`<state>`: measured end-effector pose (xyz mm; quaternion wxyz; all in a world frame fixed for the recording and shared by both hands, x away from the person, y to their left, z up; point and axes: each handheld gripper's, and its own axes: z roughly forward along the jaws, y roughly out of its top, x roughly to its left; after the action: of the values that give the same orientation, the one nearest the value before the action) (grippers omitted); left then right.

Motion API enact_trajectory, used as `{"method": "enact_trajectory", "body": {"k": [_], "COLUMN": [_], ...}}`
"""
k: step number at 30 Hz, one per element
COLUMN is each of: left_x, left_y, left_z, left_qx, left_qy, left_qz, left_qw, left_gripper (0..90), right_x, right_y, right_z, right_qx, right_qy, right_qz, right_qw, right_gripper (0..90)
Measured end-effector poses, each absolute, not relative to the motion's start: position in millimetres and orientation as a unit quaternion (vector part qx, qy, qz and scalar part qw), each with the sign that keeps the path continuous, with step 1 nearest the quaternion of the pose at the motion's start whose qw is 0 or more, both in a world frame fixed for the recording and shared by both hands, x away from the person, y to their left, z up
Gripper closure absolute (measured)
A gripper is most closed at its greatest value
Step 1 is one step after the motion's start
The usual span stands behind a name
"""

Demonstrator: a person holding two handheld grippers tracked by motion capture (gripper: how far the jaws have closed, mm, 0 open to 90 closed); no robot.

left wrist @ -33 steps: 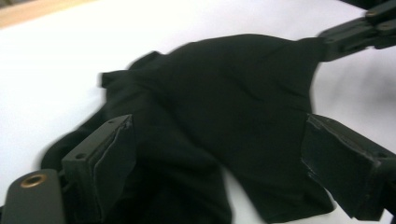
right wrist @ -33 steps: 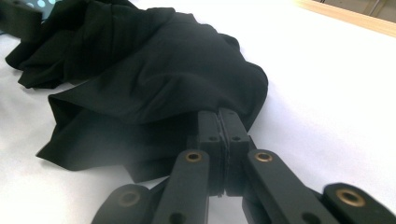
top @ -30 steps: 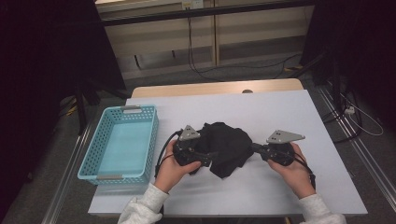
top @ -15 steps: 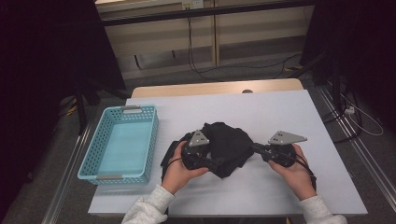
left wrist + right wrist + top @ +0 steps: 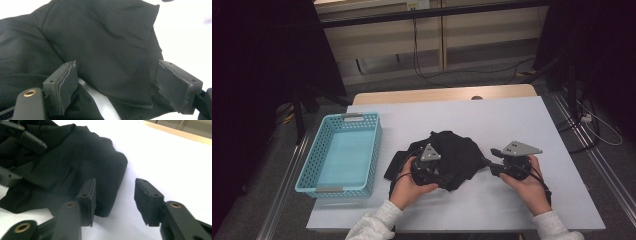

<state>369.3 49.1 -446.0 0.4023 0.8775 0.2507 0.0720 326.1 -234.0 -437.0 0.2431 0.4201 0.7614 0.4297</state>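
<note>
Partly hiding the left gripper (image 5: pixel 443 179), black cloth (image 5: pixel 457 155) lies between its parted jaws; right gripper (image 5: pixel 115 195) gapes empty.

White table (image 5: pixel 512 120): black cloth (image 5: pixel 457 150), blue basket (image 5: pixel 339 152).

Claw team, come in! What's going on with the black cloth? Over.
Left claw open over black cloth, closing. Right claw just opening, cloth edge beside it, not gripped. Blue basket off to the side, nothing blocking.

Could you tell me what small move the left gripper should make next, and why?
Probably close the left gripper on the black cloth: its jaws have just been narrowing and straddle a fold without pinching it yet, while the right gripper has just opened beside the cloth's edge.
</note>
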Motion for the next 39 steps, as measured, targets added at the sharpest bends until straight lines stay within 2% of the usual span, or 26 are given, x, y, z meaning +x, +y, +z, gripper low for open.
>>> {"method": "enact_trajectory", "body": {"k": [2,4,9,11,14,17,22,25,27,29,30,31,32,35,39], "left_x": [369,369,370,372,373,375,380,382,381,380,380,379,378,377,375], "left_y": [48,49,53,55,58,62,75,79,77,72,70,68,66,62,55], "left_z": [-449,-453,-448,-445,-443,-438,-421,-420,-423,-426,-428,-429,-430,-433,-441], "left_qx": [0.881,0.883,0.877,0.873,0.87,0.861,0.836,0.833,0.836,0.838,0.837,0.841,0.845,0.849,0.863], "left_qy": [0.25,0.251,0.275,0.282,0.295,0.307,0.331,0.333,0.329,0.322,0.32,0.313,0.306,0.294,0.283], "left_qz": [0.078,0.085,0.089,0.084,0.079,0.076,0.076,0.062,0.059,0.058,0.06,0.061,0.057,0.052,0.047], "left_qw": [0.394,0.386,0.385,0.388,0.387,0.399,0.431,0.437,0.435,0.436,0.439,0.437,0.434,0.435,0.417], "left_gripper": [19.0,23.7,48.1,61.8,74.1,83.1,90.0,90.0,86.8,74.7,63.0,55.9,55.9,44.2,34.4], "right_x": [326,326,326,326,326,326,325,326,326,327,327,327,327,327,328], "right_y": [-234,-234,-233,-233,-230,-227,-219,-213,-211,-210,-210,-211,-212,-216,-220], "right_z": [-438,-438,-439,-439,-440,-440,-443,-446,-448,-449,-448,-448,-447,-447,-447], "right_qx": [0.422,0.422,0.422,0.42,0.412,0.401,0.388,0.384,0.385,0.385,0.384,0.385,0.387,0.398,0.407], "right_qy": [0.762,0.762,0.765,0.767,0.771,0.776,0.786,0.794,0.799,0.8,0.8,0.798,0.795,0.789,0.783], "right_qz": [0.427,0.427,0.424,0.426,0.43,0.434,0.434,0.425,0.416,0.414,0.414,0.416,0.419,0.419,0.42], "right_qw": [0.243,0.243,0.239,0.232,0.226,0.221,0.208,0.204,0.202,0.201,0.202,0.205,0.206,0.208,0.21], "right_gripper": [49.9,49.1,45.1,42.7,40.4,37.2,31.4,31.0,31.1,31.1,30.9,30.4,29.3,28.1,27.5]}}
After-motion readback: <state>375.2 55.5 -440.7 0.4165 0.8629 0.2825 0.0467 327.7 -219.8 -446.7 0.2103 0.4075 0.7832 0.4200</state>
